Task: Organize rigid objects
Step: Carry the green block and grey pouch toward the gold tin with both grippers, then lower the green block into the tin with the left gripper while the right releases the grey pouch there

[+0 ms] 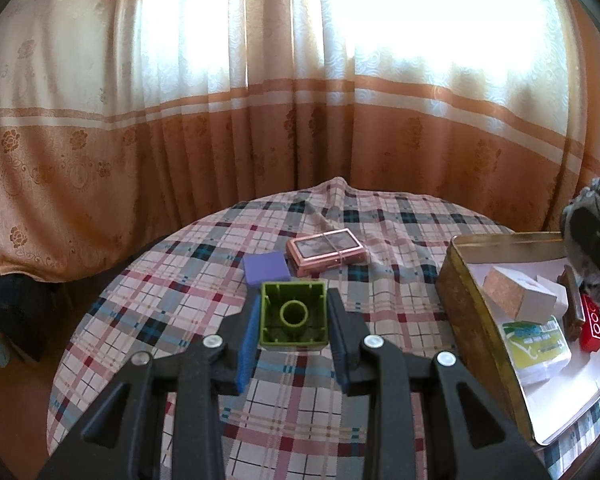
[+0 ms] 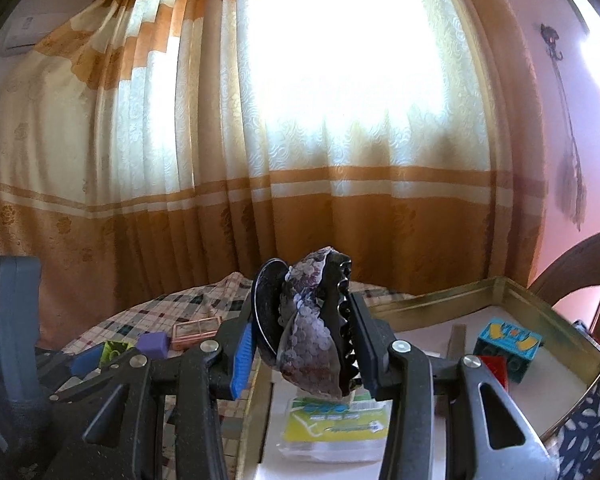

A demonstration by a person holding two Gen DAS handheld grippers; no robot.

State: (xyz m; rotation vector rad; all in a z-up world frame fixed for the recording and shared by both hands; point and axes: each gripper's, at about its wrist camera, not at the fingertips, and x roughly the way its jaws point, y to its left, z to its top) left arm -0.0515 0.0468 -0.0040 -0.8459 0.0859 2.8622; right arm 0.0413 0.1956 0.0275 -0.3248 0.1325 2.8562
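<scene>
My left gripper (image 1: 293,316) is clamped on a green building block (image 1: 293,315), hollow underside facing my camera, held clear above the plaid tablecloth (image 1: 172,304). Just past it, at about eleven o'clock from the block, a purple square block (image 1: 267,266) lies on the cloth, and at one o'clock a pink rectangular case (image 1: 327,251) rests flat beside it. At three o'clock sits the open metal tin (image 1: 480,320); inside I see a cork block (image 1: 504,294), a white box (image 1: 548,294), a green-and-white packet (image 1: 536,344) and a red brick (image 1: 594,322).

My right gripper (image 2: 302,326) holds a dark hair claw clip (image 2: 314,328) covered in pale sequins, its jaws closed on it at a middling width, its teeth against the right pad. It hangs over the tin, directly above the packet. At three o'clock from the clip a blue patterned block (image 2: 506,344) stands in the tin's far corner. My left gripper shows at nine o'clock, well apart.
</scene>
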